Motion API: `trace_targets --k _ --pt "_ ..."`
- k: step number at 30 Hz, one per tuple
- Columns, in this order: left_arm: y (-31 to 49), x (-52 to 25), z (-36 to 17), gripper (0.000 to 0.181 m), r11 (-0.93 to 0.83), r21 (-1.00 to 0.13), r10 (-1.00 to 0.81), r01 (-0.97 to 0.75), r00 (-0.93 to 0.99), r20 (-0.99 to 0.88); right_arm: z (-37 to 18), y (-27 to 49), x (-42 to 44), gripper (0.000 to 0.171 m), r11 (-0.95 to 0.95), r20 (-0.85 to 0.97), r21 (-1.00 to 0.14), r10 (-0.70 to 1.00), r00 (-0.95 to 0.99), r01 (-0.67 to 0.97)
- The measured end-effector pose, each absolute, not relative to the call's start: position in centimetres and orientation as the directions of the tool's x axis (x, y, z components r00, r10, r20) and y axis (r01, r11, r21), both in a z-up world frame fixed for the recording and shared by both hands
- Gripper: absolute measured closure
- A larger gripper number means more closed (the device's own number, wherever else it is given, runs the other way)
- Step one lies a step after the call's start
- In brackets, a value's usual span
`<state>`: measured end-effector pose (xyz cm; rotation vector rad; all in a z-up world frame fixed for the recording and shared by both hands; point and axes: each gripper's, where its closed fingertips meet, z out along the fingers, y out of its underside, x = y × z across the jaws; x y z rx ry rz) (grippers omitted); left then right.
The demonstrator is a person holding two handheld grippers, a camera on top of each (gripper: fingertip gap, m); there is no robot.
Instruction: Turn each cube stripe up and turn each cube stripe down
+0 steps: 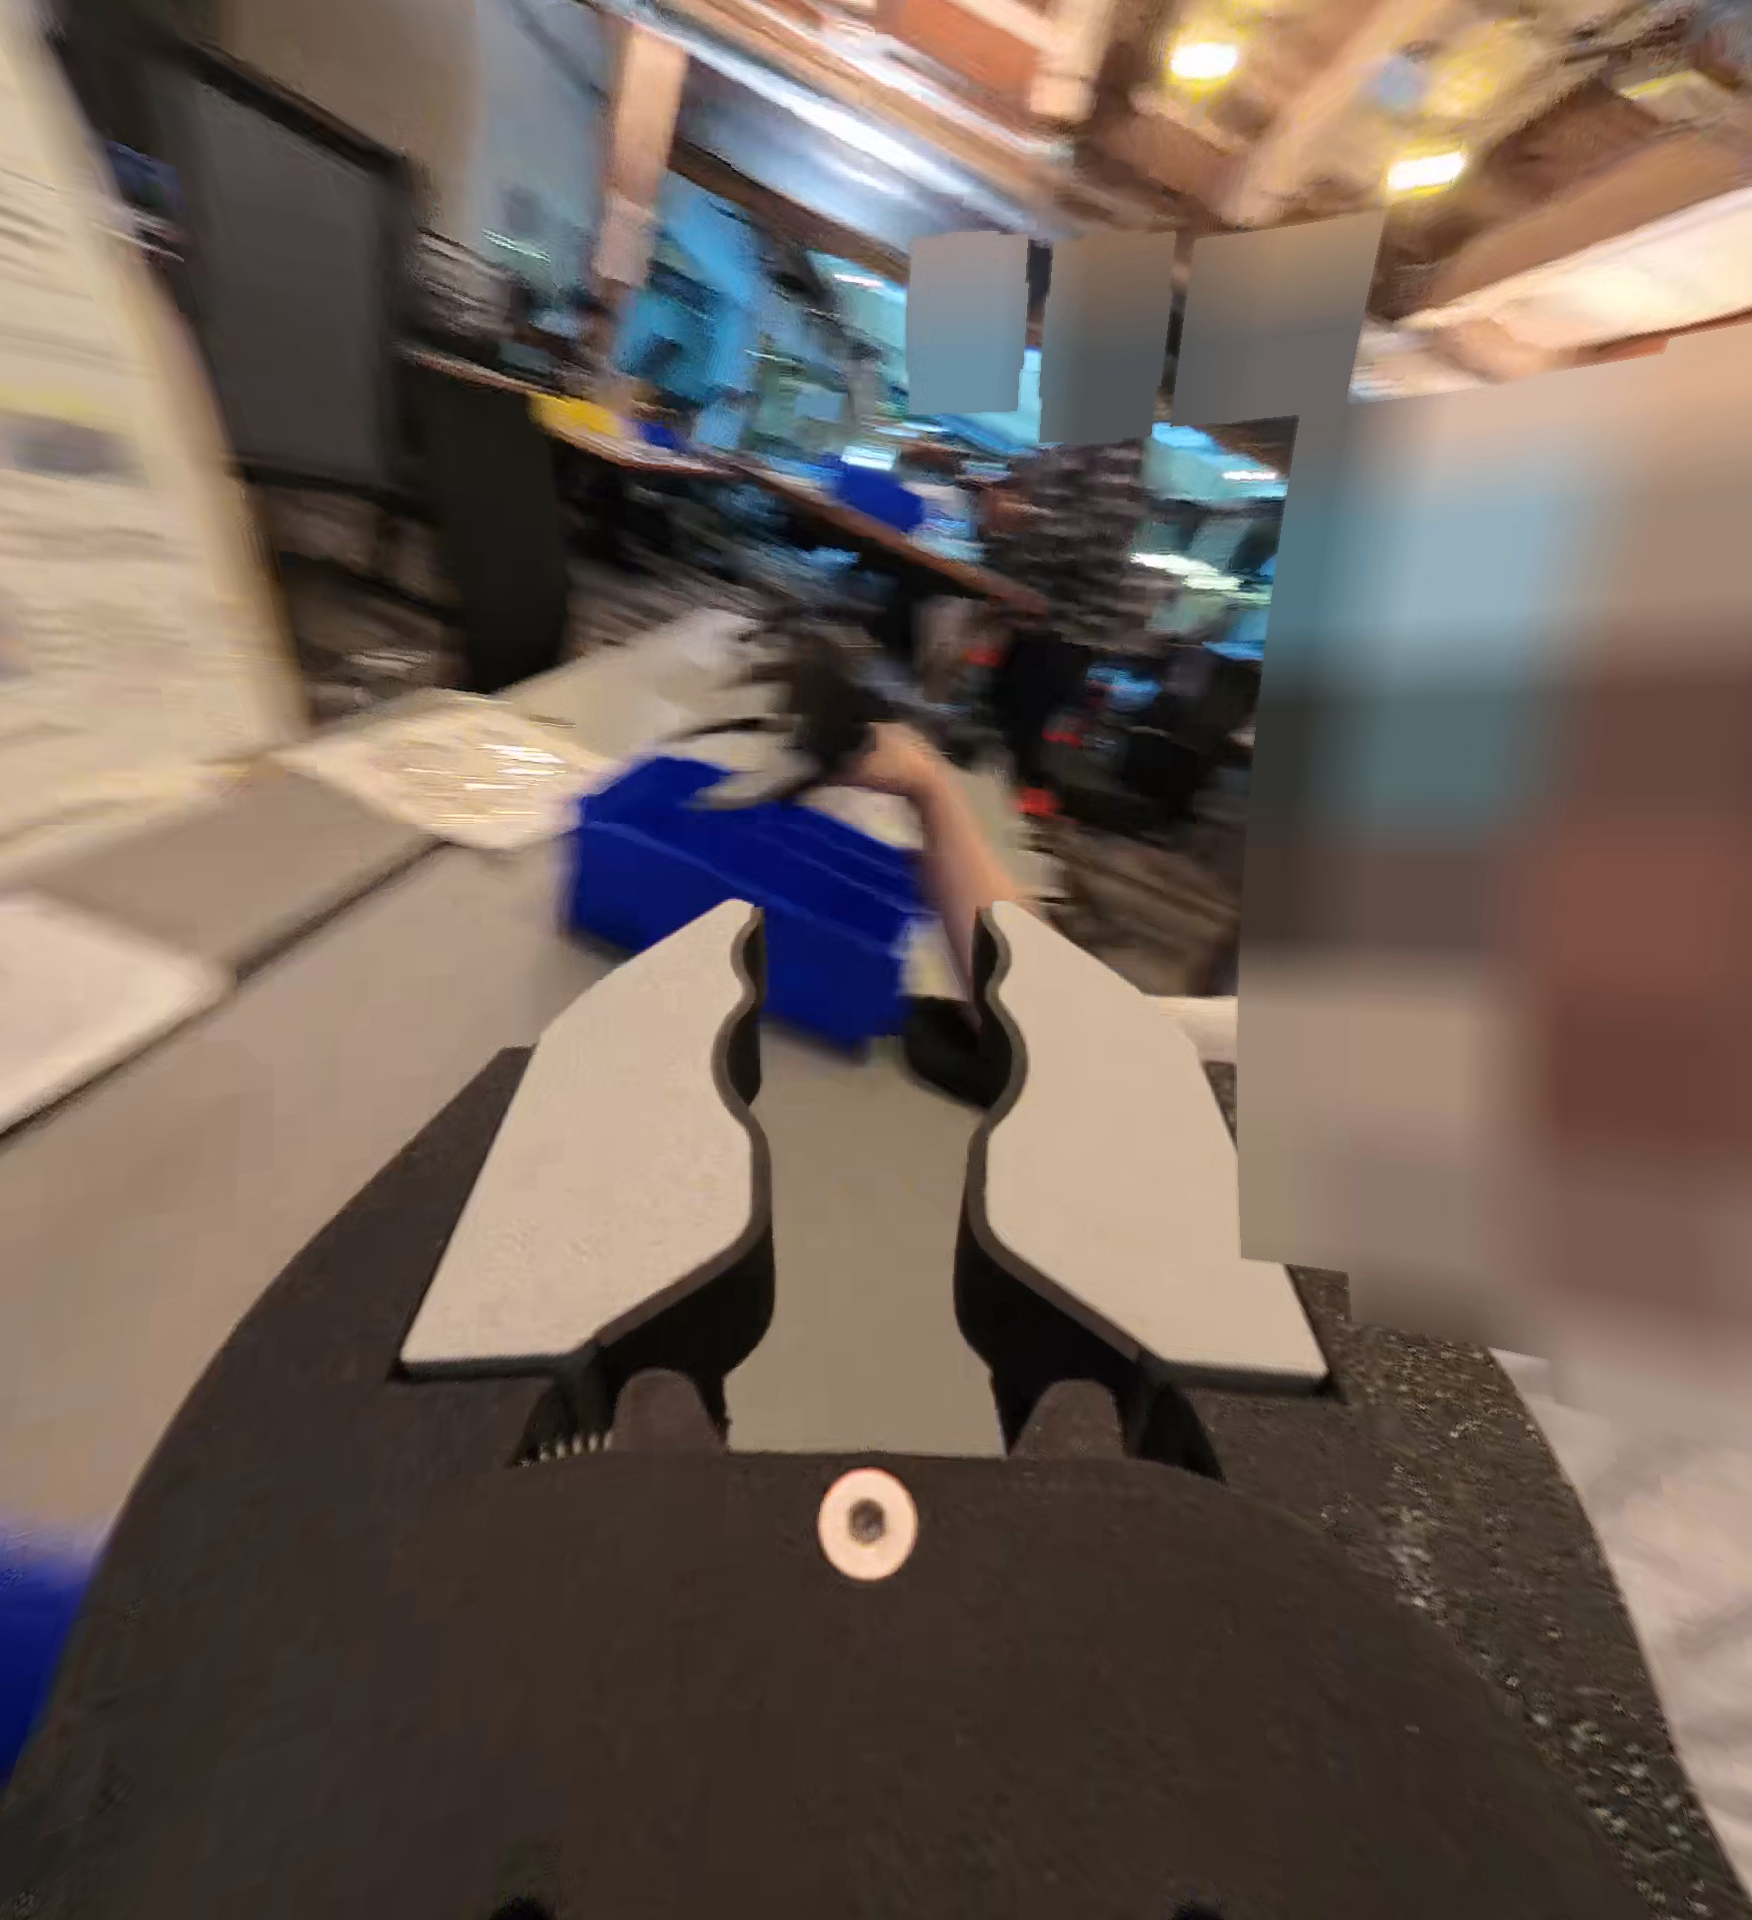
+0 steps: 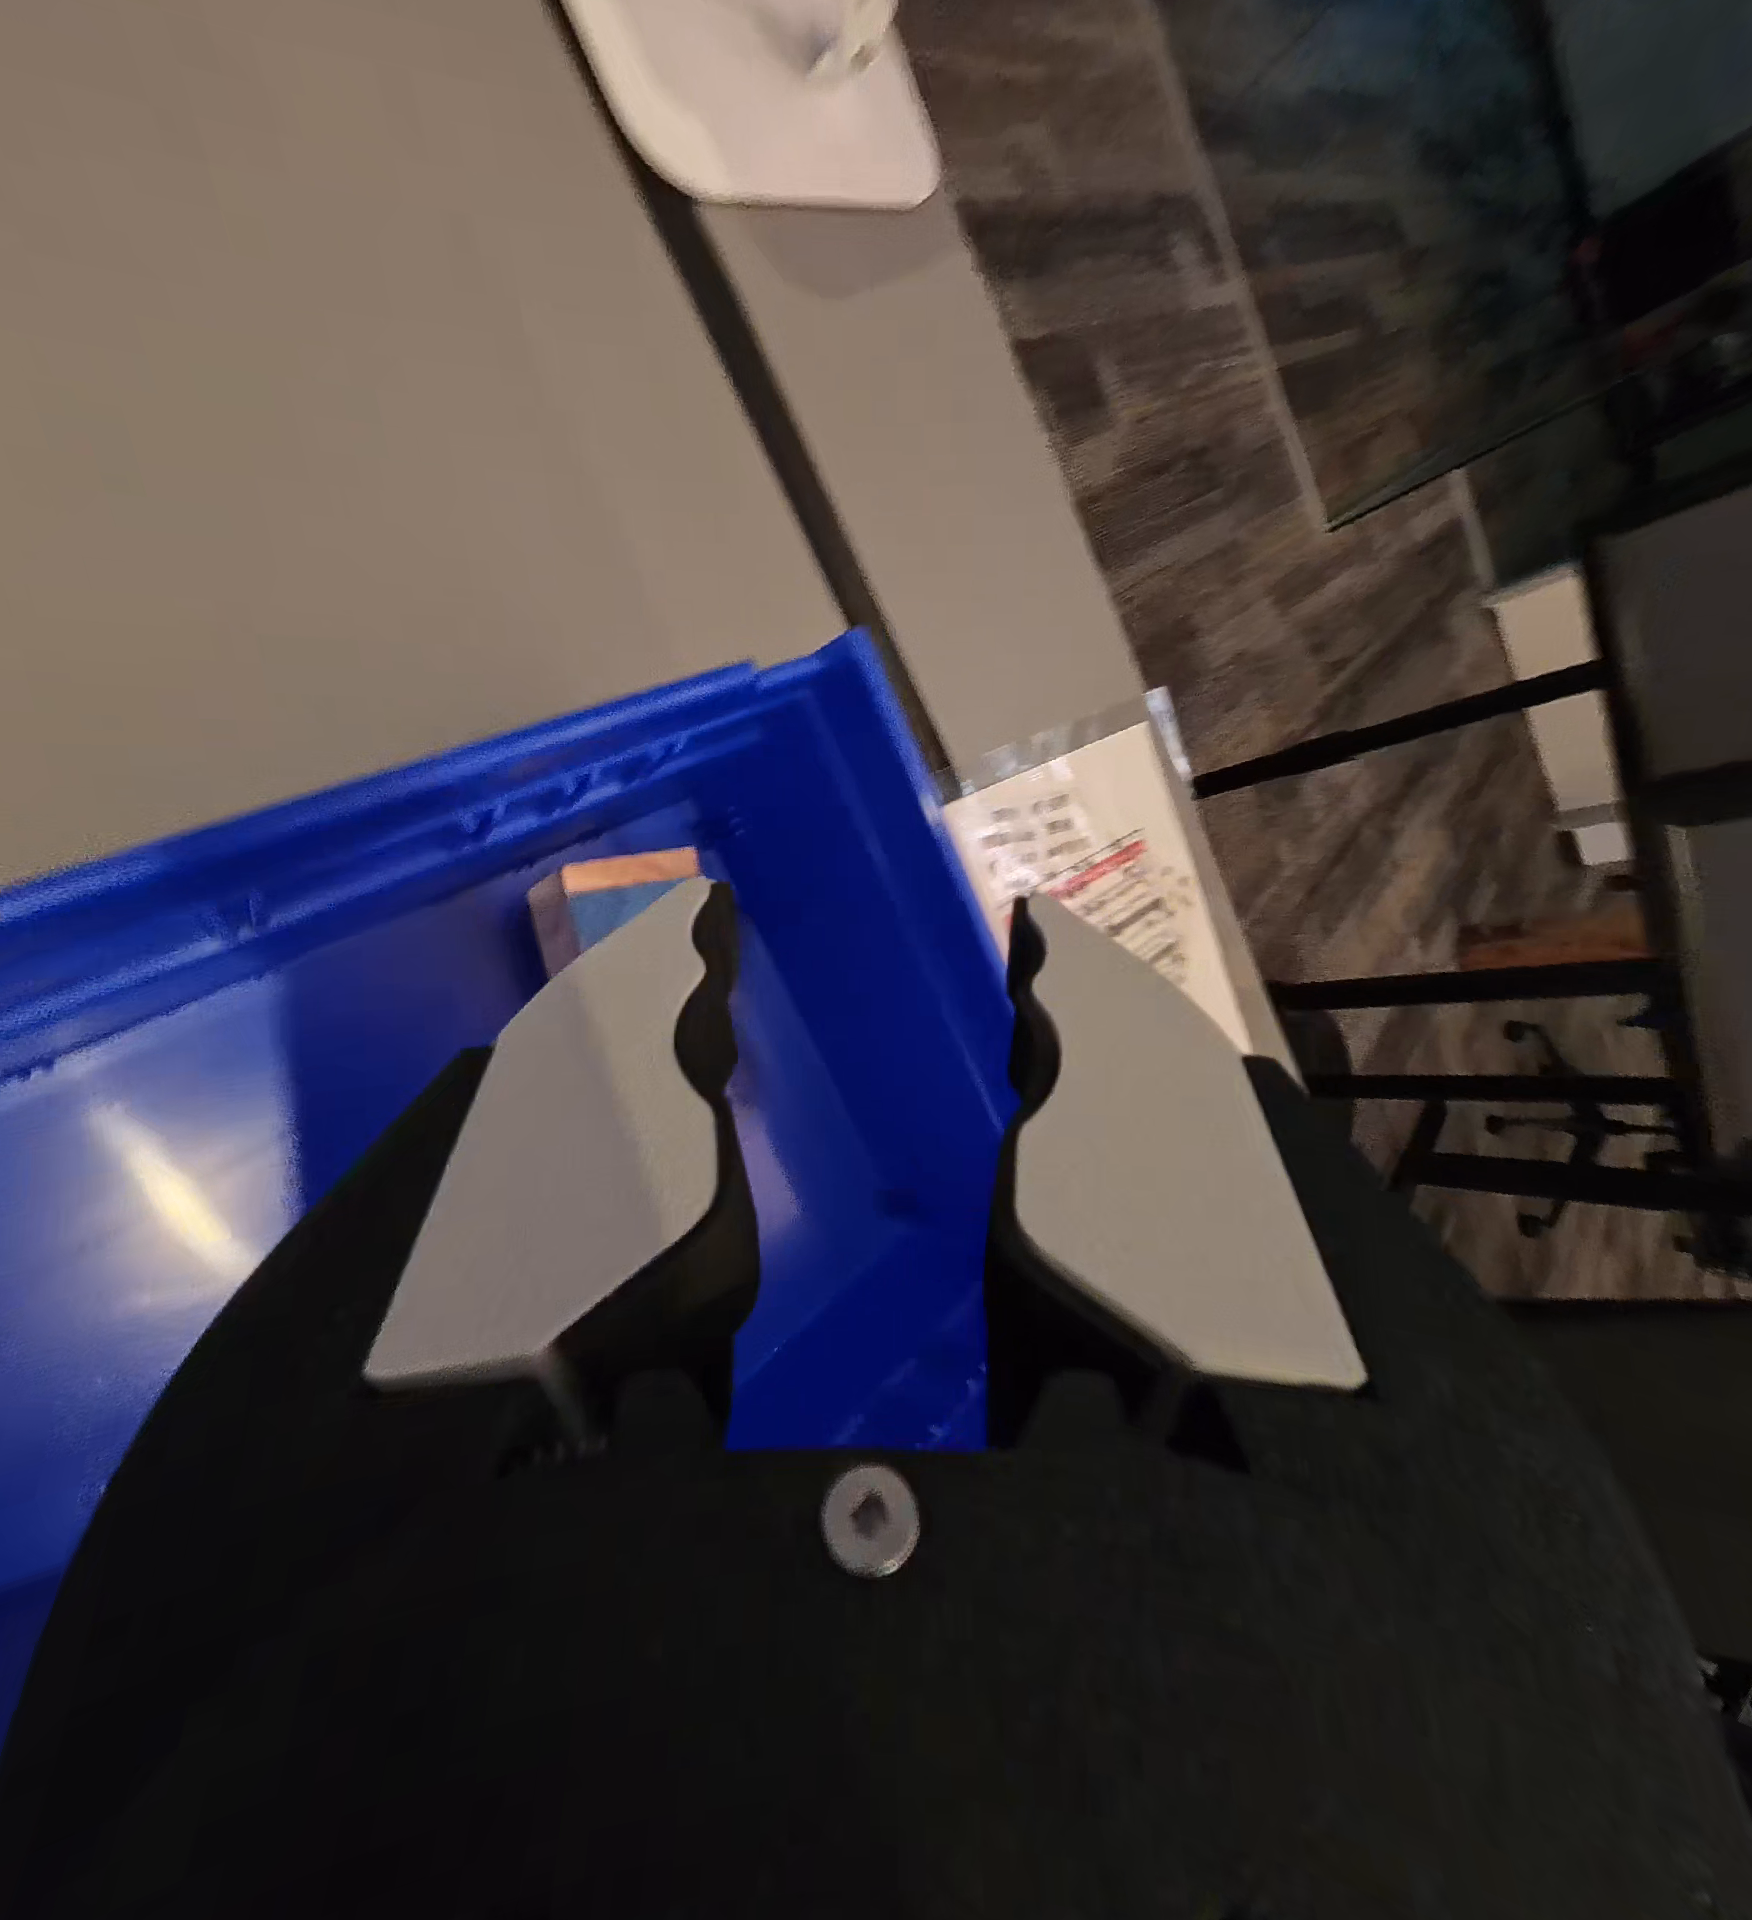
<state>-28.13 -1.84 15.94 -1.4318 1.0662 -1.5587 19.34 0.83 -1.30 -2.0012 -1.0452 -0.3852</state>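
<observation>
In the right wrist view a cube point(image 2: 591, 902) with a blue face and an orange stripe lies in the far corner of a blue bin point(image 2: 228, 1091). My right gripper point(image 2: 867, 909) is open and empty, held over the bin's right end, its left fingertip just in front of the cube. In the left wrist view, which is blurred, my left gripper point(image 1: 867, 925) is open and empty above the grey table point(image 1: 228, 1143). The blue bin point(image 1: 747, 894) stands ahead of it, with a person's arm point(image 1: 939, 831) and a dark gripper over it. No cube shows in this view.
A white tray point(image 2: 778, 114) lies on the grey table beyond the bin. The table's right edge drops to a wood-pattern floor point(image 2: 1267, 520) with black chair legs. In the left wrist view, papers point(image 1: 467, 769) lie left of the bin and a white board stands at the far left.
</observation>
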Motion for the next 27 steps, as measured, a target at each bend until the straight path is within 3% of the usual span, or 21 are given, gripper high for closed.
trace_targets --k 1,4,6,9,13,16,22,27 --pt "0.4 -30.0 15.2 0.145 -0.320 -0.947 -0.944 -0.007 0.085 0.319 -0.1 0.8 19.1 0.120 -0.307 0.598 -0.548 0.507 0.621 0.778" --pt "7.6 -37.8 10.1 0.150 -0.300 -0.935 -0.746 -0.192 0.658 0.104 2.6 0.7 17.9 0.119 -0.265 0.624 -0.587 0.455 0.635 0.765" --pt "9.5 -41.6 6.8 0.149 -0.434 -0.859 -0.598 -0.273 0.800 0.048 3.3 0.5 17.0 0.119 -0.237 0.642 -0.582 0.454 0.618 0.778" --pt "9.2 -40.7 3.7 0.154 -0.593 -0.758 -0.617 -0.270 0.758 0.213 3.3 0.3 16.1 0.119 -0.218 0.668 -0.549 0.465 0.581 0.807" --pt "9.6 -41.2 -1.2 0.156 -0.613 -0.612 -0.666 -0.500 0.744 0.060 2.4 0.6 15.4 0.119 -0.220 0.677 -0.508 0.496 0.544 0.833" --pt "9.8 -41.6 -4.3 0.145 -0.614 -0.505 -0.703 -0.607 0.711 -0.001 1.7 0.7 15.3 0.118 -0.232 0.679 -0.483 0.510 0.528 0.844" --pt "9.2 -41.0 -6.8 0.150 -0.837 -0.344 -0.513 -0.425 0.828 0.227 1.4 0.8 15.6 0.118 -0.244 0.676 -0.477 0.513 0.530 0.845" --pt "10.2 -41.4 -7.5 0.145 -0.896 -0.303 -0.377 -0.324 0.916 0.136 0.9 0.8 16.0 0.118 -0.264 0.674 -0.458 0.519 0.525 0.849"
